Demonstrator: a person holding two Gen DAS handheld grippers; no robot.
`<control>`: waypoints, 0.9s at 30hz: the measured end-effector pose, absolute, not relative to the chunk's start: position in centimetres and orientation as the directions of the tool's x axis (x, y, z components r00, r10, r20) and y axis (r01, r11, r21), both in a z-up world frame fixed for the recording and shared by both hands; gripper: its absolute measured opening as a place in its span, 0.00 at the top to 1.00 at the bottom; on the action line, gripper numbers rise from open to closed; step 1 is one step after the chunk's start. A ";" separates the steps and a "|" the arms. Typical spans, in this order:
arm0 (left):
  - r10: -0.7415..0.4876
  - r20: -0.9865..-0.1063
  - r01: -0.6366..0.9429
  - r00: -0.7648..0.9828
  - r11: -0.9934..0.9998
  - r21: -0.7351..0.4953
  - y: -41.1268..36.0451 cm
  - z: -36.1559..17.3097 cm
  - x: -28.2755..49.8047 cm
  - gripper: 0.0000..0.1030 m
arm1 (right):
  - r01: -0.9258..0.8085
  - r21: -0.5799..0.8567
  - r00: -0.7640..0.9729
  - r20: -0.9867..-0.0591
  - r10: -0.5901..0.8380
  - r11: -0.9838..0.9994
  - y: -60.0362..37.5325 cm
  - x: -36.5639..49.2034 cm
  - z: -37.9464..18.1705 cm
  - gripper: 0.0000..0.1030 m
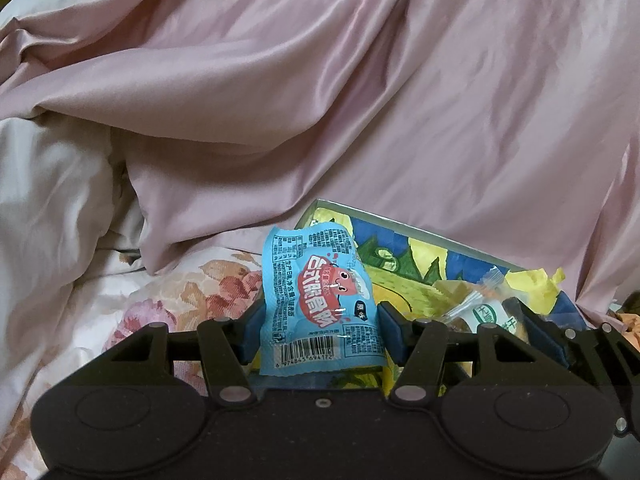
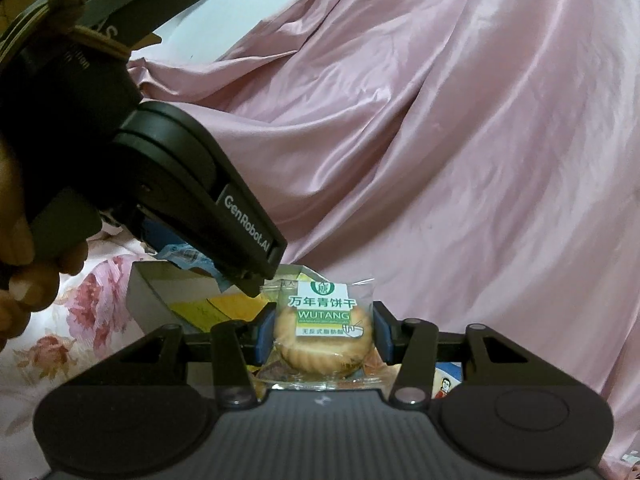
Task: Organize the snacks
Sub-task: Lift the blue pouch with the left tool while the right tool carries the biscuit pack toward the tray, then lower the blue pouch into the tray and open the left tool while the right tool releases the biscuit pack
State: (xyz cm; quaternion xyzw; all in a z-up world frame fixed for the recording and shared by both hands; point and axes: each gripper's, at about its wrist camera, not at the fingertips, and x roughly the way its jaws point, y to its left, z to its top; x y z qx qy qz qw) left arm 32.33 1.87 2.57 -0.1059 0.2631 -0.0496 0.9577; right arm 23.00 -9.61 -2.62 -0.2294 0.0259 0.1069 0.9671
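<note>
Each hand-held gripper (image 1: 320,332) (image 2: 324,338) clamps one snack: blue packet (image 1: 320,304), biscuit (image 2: 324,340).

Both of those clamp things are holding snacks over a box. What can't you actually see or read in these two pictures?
- Box interior: both views, covered by the held packets and gripper bodies.
- Blue packet, small print: left wrist view, too small to read.
- Blue packet: right wrist view, mostly behind the left gripper.
- Biscuit packet, lower edge: right wrist view, cut off by the right gripper body.
</note>
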 end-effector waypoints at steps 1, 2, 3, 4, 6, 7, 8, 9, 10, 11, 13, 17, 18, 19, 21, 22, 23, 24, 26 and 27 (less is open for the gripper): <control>-0.151 -0.495 0.039 0.855 0.972 -0.230 1.9 2.5 32.4 0.41 | -0.219 -0.437 0.976 -0.099 0.196 0.872 -9.6 23.0 -2.6 0.49; -0.151 -0.498 0.038 0.854 0.972 -0.231 1.8 2.5 32.4 0.41 | -0.220 -0.437 0.976 -0.100 0.196 0.872 -9.6 23.0 -2.6 0.49; -0.152 -0.501 0.035 0.852 0.972 -0.234 1.8 2.4 32.4 0.41 | -0.220 -0.438 0.975 -0.100 0.196 0.872 -9.5 23.1 -2.6 0.49; -0.153 -0.504 0.034 0.850 0.971 -0.238 1.8 2.3 32.4 0.41 | -0.220 -0.438 0.976 -0.100 0.195 0.872 -9.5 23.1 -2.8 0.49; -0.156 -0.508 0.032 0.847 0.969 -0.244 1.8 2.2 32.5 0.41 | -0.218 -0.442 0.976 -0.101 0.193 0.870 -9.4 23.2 -2.8 0.49; -0.157 -0.510 0.031 0.845 0.969 -0.246 1.8 2.2 32.5 0.41 | -0.217 -0.445 0.976 -0.103 0.192 0.869 -9.4 23.2 -2.8 0.49; -0.158 -0.513 0.030 0.844 0.968 -0.249 1.9 2.1 32.6 0.41 | -0.217 -0.448 0.976 -0.105 0.190 0.867 -9.3 23.2 -2.9 0.49; -0.160 -0.515 0.029 0.842 0.967 -0.252 1.9 2.1 32.6 0.41 | -0.215 -0.453 0.976 -0.109 0.186 0.865 -9.3 23.3 -3.0 0.48; -0.161 -0.518 0.029 0.840 0.967 -0.254 1.9 2.1 32.7 0.41 | -0.214 -0.459 0.977 -0.112 0.183 0.862 -9.1 23.5 -2.9 0.48; -0.161 -0.520 0.027 0.839 0.966 -0.256 1.9 2.1 32.7 0.41 | -0.212 -0.465 0.977 -0.115 0.179 0.859 -9.0 23.6 -3.0 0.48; -0.162 -0.526 0.024 0.835 0.965 -0.260 1.9 2.0 32.8 0.41 | -0.207 -0.477 0.978 -0.117 0.172 0.854 -8.9 23.6 -3.1 0.48; -0.162 -0.530 0.023 0.832 0.966 -0.259 1.8 2.0 33.0 0.41 | -0.204 -0.490 0.979 -0.126 0.162 0.848 -8.6 23.8 -3.1 0.48; -0.162 -0.531 0.023 0.832 0.966 -0.259 1.8 2.1 33.0 0.41 | -0.204 -0.490 0.979 -0.128 0.161 0.847 -8.6 23.8 -3.1 0.48; -0.162 -0.532 0.022 0.831 0.966 -0.259 1.8 2.1 33.1 0.41 | -0.204 -0.490 0.978 -0.130 0.161 0.847 -8.6 23.9 -3.1 0.48; -0.163 -0.534 0.021 0.830 0.965 -0.263 1.8 2.1 33.1 0.40 | -0.204 -0.491 0.978 -0.131 0.160 0.847 -8.5 23.9 -3.0 0.48; -0.165 -0.534 0.021 0.829 0.964 -0.265 1.8 2.0 33.1 0.39 | -0.205 -0.492 0.978 -0.133 0.159 0.846 -8.5 24.0 -3.1 0.47; -0.170 -0.535 0.022 0.828 0.962 -0.271 1.9 2.1 33.1 0.37 | -0.205 -0.493 0.978 -0.134 0.159 0.846 -8.5 24.0 -3.0 0.47; -0.174 -0.536 0.023 0.826 0.961 -0.277 1.9 2.0 33.2 0.36 | -0.206 -0.492 0.978 -0.136 0.159 0.846 -8.5 24.1 -3.1 0.46; -0.180 -0.537 0.018 0.824 0.956 -0.293 2.0 2.1 33.2 0.37 | -0.208 -0.490 0.977 -0.143 0.157 0.847 -8.5 24.2 -3.1 0.46; -0.184 -0.536 0.015 0.824 0.953 -0.303 2.1 2.1 33.2 0.36 | -0.207 -0.488 0.977 -0.144 0.156 0.848 -8.5 24.3 -3.1 0.44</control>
